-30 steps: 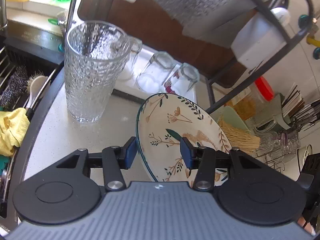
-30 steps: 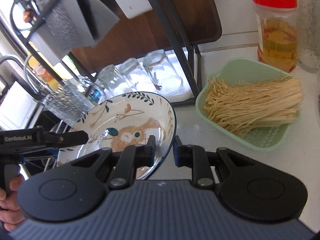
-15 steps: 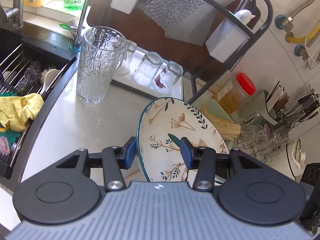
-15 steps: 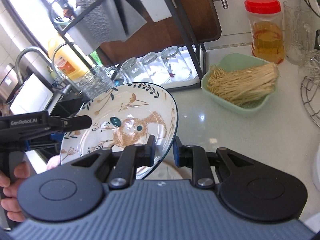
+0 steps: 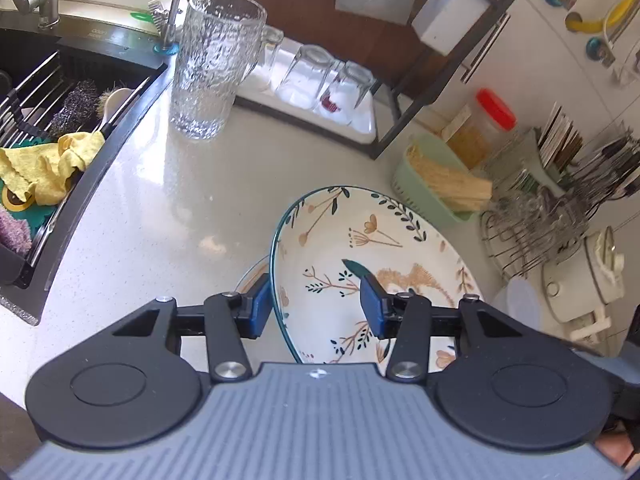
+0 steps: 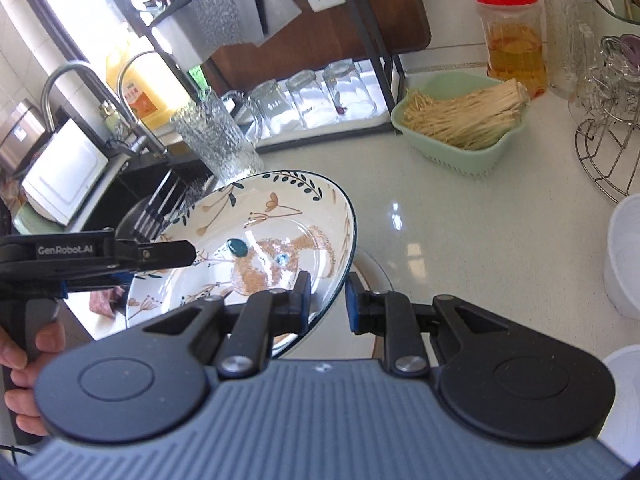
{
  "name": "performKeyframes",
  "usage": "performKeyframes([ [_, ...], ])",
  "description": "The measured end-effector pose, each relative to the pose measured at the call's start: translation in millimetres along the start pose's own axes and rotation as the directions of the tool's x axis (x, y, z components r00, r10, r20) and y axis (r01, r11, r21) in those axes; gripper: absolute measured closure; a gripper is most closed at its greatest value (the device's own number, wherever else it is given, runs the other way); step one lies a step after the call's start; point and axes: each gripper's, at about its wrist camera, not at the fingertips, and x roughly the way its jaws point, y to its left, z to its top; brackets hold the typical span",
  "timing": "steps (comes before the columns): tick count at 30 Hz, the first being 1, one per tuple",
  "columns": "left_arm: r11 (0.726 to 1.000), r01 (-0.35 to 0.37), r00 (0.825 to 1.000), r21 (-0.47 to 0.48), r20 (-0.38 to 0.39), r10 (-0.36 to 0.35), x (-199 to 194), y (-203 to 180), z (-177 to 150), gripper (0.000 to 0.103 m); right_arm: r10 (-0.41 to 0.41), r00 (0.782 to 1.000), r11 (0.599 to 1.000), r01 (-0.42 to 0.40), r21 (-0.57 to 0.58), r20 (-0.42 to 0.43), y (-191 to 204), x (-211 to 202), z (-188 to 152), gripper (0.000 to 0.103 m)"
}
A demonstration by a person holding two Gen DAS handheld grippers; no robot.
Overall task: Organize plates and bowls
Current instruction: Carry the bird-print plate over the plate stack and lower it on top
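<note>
A cream plate with a leaf and flower pattern and a dark teal rim [image 5: 360, 256] [image 6: 260, 236] is held tilted above the counter. My right gripper [image 6: 327, 300] is shut on its right rim. My left gripper [image 5: 316, 304] straddles its left rim with the jaws wide apart, the left pad beside the rim; it also shows in the right wrist view [image 6: 160, 256], one finger lying over the plate's face. A second rim, seemingly another dish [image 6: 372, 264], shows just under the plate.
A tall textured glass pitcher [image 5: 214, 68] stands by the sink [image 5: 44, 120]. Upturned glasses [image 5: 320, 80] sit on a white tray under a black rack. A green basket of enoki mushrooms [image 6: 460, 128], a red-lidded jar [image 6: 512, 36], a wire stand [image 6: 608, 128] and white containers [image 6: 628, 256] are at right.
Both grippers and the plate have pulled back and up from the rack; more counter shows. The right grip on the rim is unchanged and the left jaws stay open.
</note>
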Motion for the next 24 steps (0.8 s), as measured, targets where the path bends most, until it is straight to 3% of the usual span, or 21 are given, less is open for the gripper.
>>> performKeyframes([
  [10,0.997,-0.08,0.993,0.017,-0.091,0.081,18.6,15.4,-16.4,0.051,0.025,0.995,1.0,-0.023,0.019,-0.091,-0.8,24.4,-27.4,0.081],
  [24,0.991,-0.117,0.981,0.059,-0.152,0.125,34.9,8.6,-15.1,0.051,0.0,0.992,0.997,0.009,0.07,-0.126,-7.2,32.0,-34.3,0.081],
])
